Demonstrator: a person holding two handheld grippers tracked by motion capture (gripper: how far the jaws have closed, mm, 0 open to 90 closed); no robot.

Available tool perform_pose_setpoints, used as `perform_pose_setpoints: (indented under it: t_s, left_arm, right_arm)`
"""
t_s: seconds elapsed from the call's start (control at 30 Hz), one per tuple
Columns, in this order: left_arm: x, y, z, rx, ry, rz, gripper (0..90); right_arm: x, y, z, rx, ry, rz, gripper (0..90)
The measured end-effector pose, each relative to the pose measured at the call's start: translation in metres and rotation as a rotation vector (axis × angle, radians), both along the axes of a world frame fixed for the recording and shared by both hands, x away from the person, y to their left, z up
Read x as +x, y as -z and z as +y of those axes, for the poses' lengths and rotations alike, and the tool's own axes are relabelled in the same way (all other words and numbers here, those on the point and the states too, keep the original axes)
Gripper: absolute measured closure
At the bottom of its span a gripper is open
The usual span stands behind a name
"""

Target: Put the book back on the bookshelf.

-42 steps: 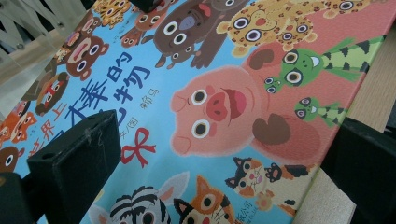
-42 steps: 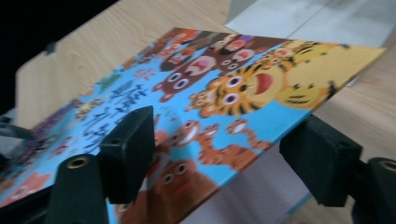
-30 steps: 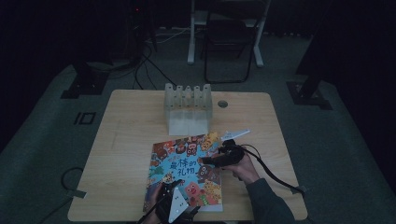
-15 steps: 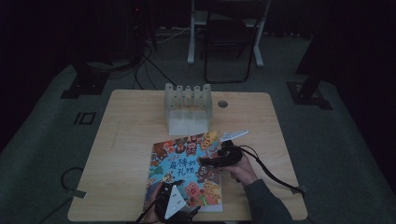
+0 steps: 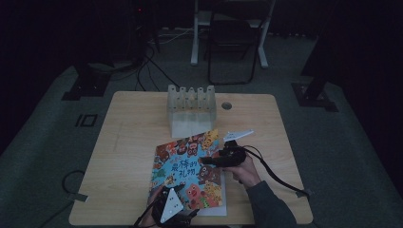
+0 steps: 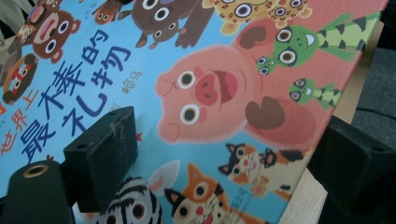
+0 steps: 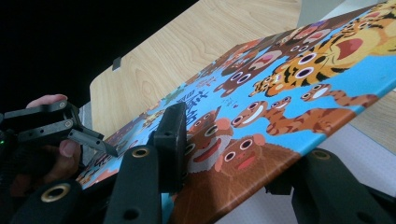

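Since the earlier high view, the right tongs (image 5: 205, 160) have been closing and now clamp the picture book's (image 5: 190, 166) cover at its right edge, lifting it so white pages show beneath. The left tongs (image 5: 183, 221), jaws just narrowing slightly but released, straddle the book's near edge without pressing it, seemingly to steady it. The book lies on the near middle of the desk (image 5: 133, 142), in front of a white slotted rack (image 5: 191, 107). The left hand is cut off by the frame; dim light obscures the rack's detail.
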State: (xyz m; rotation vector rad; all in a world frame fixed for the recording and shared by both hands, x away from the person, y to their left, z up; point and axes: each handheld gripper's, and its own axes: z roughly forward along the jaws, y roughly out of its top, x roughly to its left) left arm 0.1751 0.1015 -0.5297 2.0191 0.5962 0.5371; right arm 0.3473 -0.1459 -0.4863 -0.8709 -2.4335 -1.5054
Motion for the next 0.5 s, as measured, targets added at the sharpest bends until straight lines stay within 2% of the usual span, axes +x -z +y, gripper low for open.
perform_pose_setpoints:
  t_s: [0.13,0.33,0.4,0.5]
  left_arm:
    - [0.000,-0.002,0.002,-0.007,0.013,0.007,13.7]
    - [0.001,-0.004,0.007,-0.016,0.038,0.048,15.5]
    - [0.001,-0.004,0.010,-0.032,0.050,0.059,16.6]
    - [0.004,-0.004,0.017,-0.083,0.078,0.103,16.8]
  right_arm:
    - [-0.001,-0.001,0.000,0.002,0.003,-0.007,58.0]
    - [-0.002,-0.004,-0.001,-0.002,0.006,-0.010,58.2]
    - [-0.003,-0.006,-0.001,-0.005,0.006,-0.015,58.4]
    - [-0.004,-0.008,-0.003,-0.010,0.013,-0.020,58.5]
